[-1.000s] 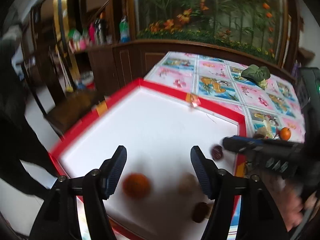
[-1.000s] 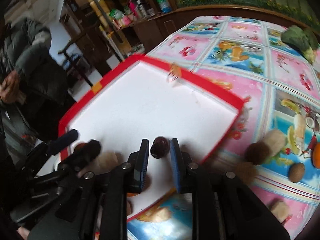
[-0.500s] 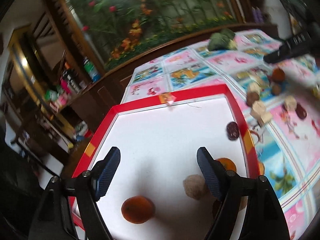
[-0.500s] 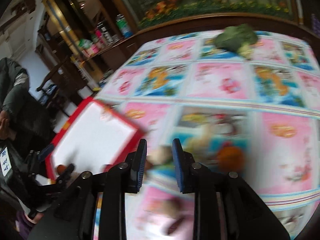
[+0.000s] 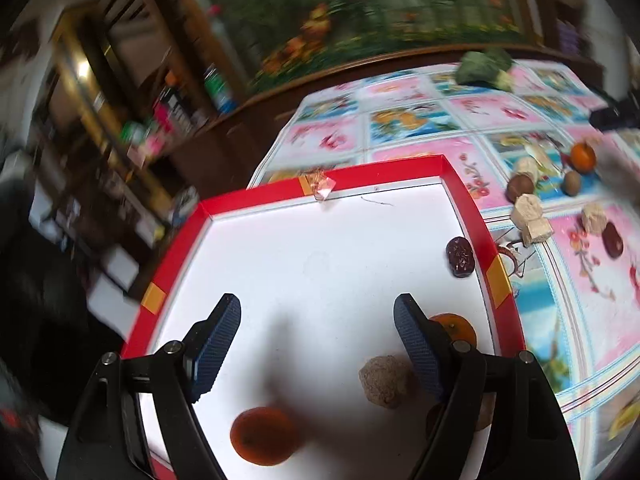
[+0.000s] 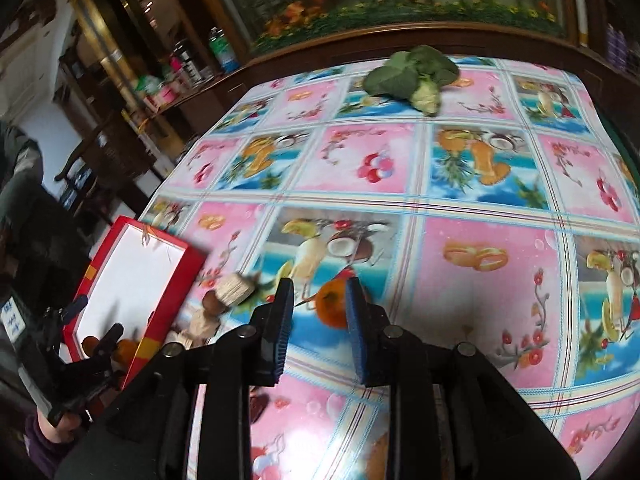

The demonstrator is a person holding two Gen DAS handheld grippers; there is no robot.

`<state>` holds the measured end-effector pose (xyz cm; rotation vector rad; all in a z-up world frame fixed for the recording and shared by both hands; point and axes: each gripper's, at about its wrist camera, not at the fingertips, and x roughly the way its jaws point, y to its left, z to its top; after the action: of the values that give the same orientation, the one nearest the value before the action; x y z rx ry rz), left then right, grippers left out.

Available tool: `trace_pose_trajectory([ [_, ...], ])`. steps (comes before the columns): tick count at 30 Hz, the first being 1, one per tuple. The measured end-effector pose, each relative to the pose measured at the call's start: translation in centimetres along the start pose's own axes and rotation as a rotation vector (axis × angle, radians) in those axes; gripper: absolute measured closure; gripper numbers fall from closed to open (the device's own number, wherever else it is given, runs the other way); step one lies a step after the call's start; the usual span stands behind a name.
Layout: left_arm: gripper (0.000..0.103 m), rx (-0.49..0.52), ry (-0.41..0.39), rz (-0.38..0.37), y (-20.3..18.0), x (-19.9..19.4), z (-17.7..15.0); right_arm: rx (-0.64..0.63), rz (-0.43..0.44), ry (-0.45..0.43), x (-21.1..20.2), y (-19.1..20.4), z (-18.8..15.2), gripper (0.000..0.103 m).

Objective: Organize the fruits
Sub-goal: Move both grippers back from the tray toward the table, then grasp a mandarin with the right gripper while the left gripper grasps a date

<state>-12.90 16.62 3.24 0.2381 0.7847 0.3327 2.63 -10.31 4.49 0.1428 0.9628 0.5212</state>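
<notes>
A red-rimmed white tray [image 5: 328,188] holds an orange [image 5: 262,428], a tan round fruit [image 5: 384,380], a second orange [image 5: 456,328] and a dark red date [image 5: 460,257]. My left gripper [image 5: 316,340] hangs open and empty over the tray. In the right wrist view my right gripper [image 6: 320,312] is open, and an orange [image 6: 334,304] on the tablecloth sits between its fingers. Several loose fruits [image 5: 524,208] lie on the cloth right of the tray; some show in the right wrist view [image 6: 232,292]. The tray also shows there [image 6: 172,280].
A broccoli head [image 6: 412,72] lies at the far side of the table, also in the left wrist view [image 5: 484,68]. A wooden cabinet with bottles [image 6: 180,72] stands behind the table's left edge. A person in dark clothes [image 6: 20,184] stands left.
My right gripper let go of the dark date in the tray, swung right over the cloth and now brackets an orange. My left gripper stayed open over the tray.
</notes>
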Motion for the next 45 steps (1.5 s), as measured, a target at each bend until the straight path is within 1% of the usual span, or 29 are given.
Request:
trace_pose_trajectory([
  [1,0.024,-0.035,0.01,-0.006,0.1,-0.3,-0.3,-0.01,-0.008,-0.004,-0.1,0.2,-0.1,0.075],
  [2,0.024,-0.048,0.01,-0.011,0.0,-0.4,-0.5,-0.011,-0.01,-0.008,-0.2,0.2,0.0,0.075],
  [5,0.024,-0.012,-0.004,0.018,-0.8,-0.8,-0.5,0.022,-0.005,-0.007,-0.2,-0.8,0.1,0.075],
  [7,0.024,-0.01,-0.015,0.008,-1.0,-1.3,-0.3,0.069,0.005,0.014,0.4,-1.8,0.2,0.075],
  [9,0.024,-0.024,-0.051,-0.027,-1.1,-2.7,0.2,0.094,0.001,0.033,1.2,-2.5,0.2,0.075],
  [10,0.024,-0.027,-0.069,-0.054,-1.2,-3.4,0.5,0.098,0.0,0.037,1.4,-2.6,0.2,0.075],
  [11,0.023,-0.029,-0.09,-0.098,-1.5,-4.3,1.1,0.1,-0.001,0.043,1.8,-2.6,0.2,0.075],
  [14,0.021,-0.007,-0.108,-0.169,-3.3,-5.4,2.7,0.103,0.013,0.06,2.6,-2.4,0.1,0.073],
  [15,0.021,0.004,-0.109,-0.183,-4.0,-5.6,2.9,0.098,0.011,0.062,2.8,-2.2,0.0,0.068],
  [16,0.021,0.017,-0.11,-0.199,-4.9,-5.6,3.2,0.092,0.005,0.06,2.9,-2.1,0.0,0.059],
  [17,0.021,0.033,-0.107,-0.221,-6.0,-5.7,3.5,0.083,-0.009,0.055,2.9,-1.9,0.0,0.055],
  [18,0.021,0.047,-0.101,-0.243,-6.9,-5.6,3.6,0.075,-0.022,0.046,3.0,-1.7,-0.1,0.052],
  [20,0.021,0.074,-0.073,-0.305,-8.9,-5.5,3.9,0.063,-0.034,0.037,3.1,-1.5,-0.1,0.052],
  [23,0.021,0.09,-0.043,-0.383,-10.8,-5.5,3.9,0.054,-0.061,0.041,3.8,-1.5,-0.2,0.052],
  [26,0.021,0.106,-0.015,-0.436,-12.4,-5.4,3.7,0.043,-0.085,0.07,5.0,-1.5,-0.4,0.054],
  [27,0.021,0.108,0.0,-0.451,-12.8,-5.2,3.7,0.021,-0.1,0.056,4.9,-1.2,-0.4,0.055],
  [29,0.021,0.109,0.036,-0.471,-13.8,-4.6,3.5,0.011,-0.09,0.067,5.0,-1.0,-0.5,0.061],
  [30,0.021,0.109,0.047,-0.477,-14.1,-4.5,3.5,0.01,-0.084,0.066,5.0,-0.9,-0.5,0.066],
  [34,0.022,0.103,0.081,-0.503,-15.2,-3.6,3.7,0.003,-0.083,0.076,4.9,-0.9,-0.6,0.066],
  [38,0.022,0.052,0.125,-0.515,-15.4,-1.8,4.3,0.069,-0.1,0.076,4.3,-2.3,-0.3,0.066],
  [40,0.026,0.035,0.143,-0.535,-15.5,-1.3,4.3,0.098,-0.112,0.07,4.1,-3.0,-0.1,0.066],
  [41,0.031,0.035,0.148,-0.54,-15.7,-1.2,4.3,0.114,-0.121,0.069,3.9,-3.4,-0.1,0.066],
  [44,0.032,0.034,0.15,-0.553,-15.6,-1.7,4.1,0.122,-0.134,0.071,3.7,-3.7,0.0,0.066],
  [45,0.033,0.049,0.14,-0.542,-15.4,-2.1,3.9,0.123,-0.137,0.065,3.5,-3.8,0.0,0.066],
])
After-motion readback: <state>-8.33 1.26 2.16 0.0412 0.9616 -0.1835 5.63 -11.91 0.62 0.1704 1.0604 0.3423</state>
